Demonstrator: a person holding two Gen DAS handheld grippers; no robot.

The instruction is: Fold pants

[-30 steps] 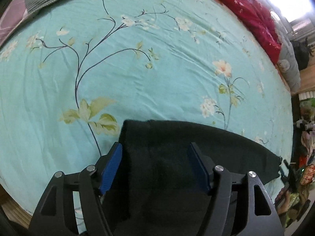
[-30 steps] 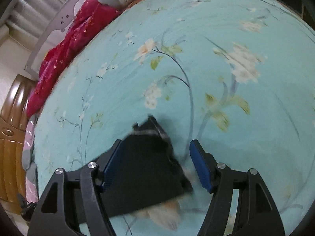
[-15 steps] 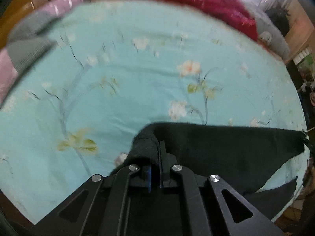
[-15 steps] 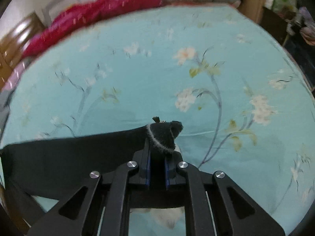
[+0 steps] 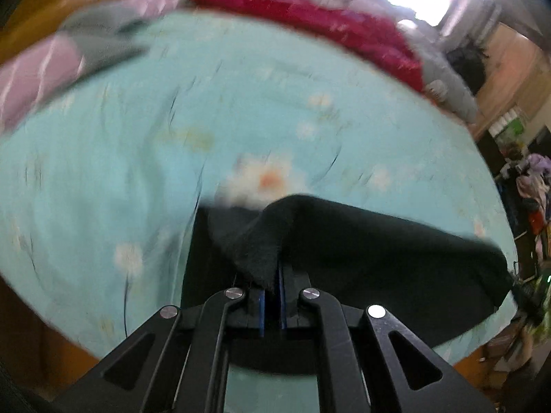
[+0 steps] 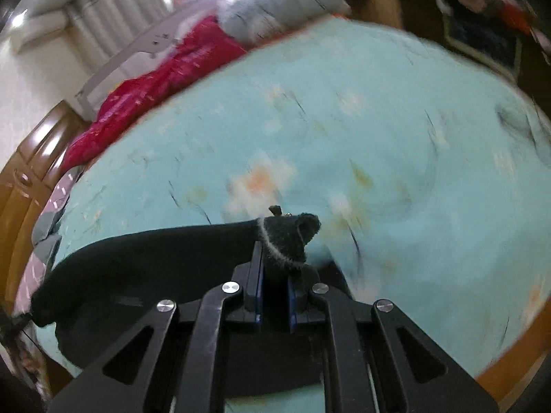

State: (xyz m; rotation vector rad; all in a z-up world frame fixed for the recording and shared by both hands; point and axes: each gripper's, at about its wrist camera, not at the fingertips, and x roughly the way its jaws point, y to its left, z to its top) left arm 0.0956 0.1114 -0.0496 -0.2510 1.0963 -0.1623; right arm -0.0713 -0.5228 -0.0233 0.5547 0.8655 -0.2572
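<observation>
The black pants are lifted above a turquoise flowered bed sheet. My left gripper is shut on one corner of the pants, and the cloth stretches away to the right. My right gripper is shut on the other corner of the pants, a bunched tip with a pale hem edge, and the cloth stretches away to the left. The pants hang between the two grippers. Both views are blurred by motion.
A red blanket and grey bedding lie along the far edge of the bed. A pink and grey pillow sits at the far left. A brown wooden headboard borders the bed. Cluttered furniture stands beside the bed.
Both grippers have shut on the corners of the pants and lifted them off the sheet. The views have tilted up and moved farther over the bed.
</observation>
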